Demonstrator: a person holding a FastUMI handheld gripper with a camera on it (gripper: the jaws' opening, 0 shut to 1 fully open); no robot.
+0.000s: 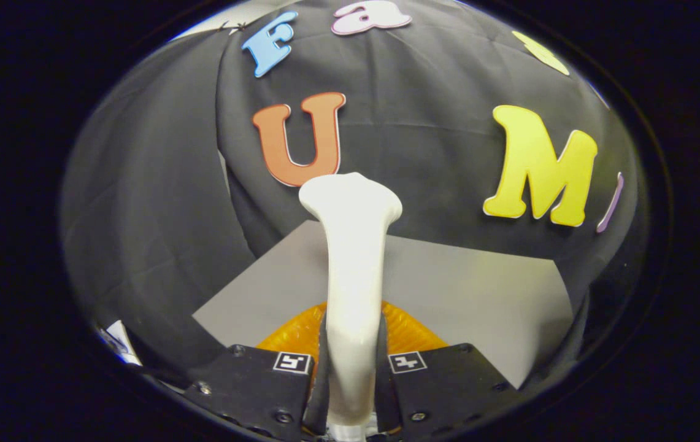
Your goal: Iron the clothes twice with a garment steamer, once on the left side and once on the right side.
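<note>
1. Gripper (353,362): both black fingers (264,380) press the sides of the white garment steamer (353,270), handle clamped between them.
2. Steamer stands upright from the fingers; its flared head lies beyond them, top edge against the black cloth wall (423,116).
3. Orange ribbed part (408,331) sits just ahead of the fingers, either side of the handle.
4. Grey table surface (478,288) extends beyond the fingers to the cloth wall.

**Fingers clamped on the handle**

Gripper (353,368) closed on the white garment steamer (353,258), both black fingers (264,383) pressing its handle from either side. Held with the steamer head rising straight ahead beyond the fingertips.
</note>
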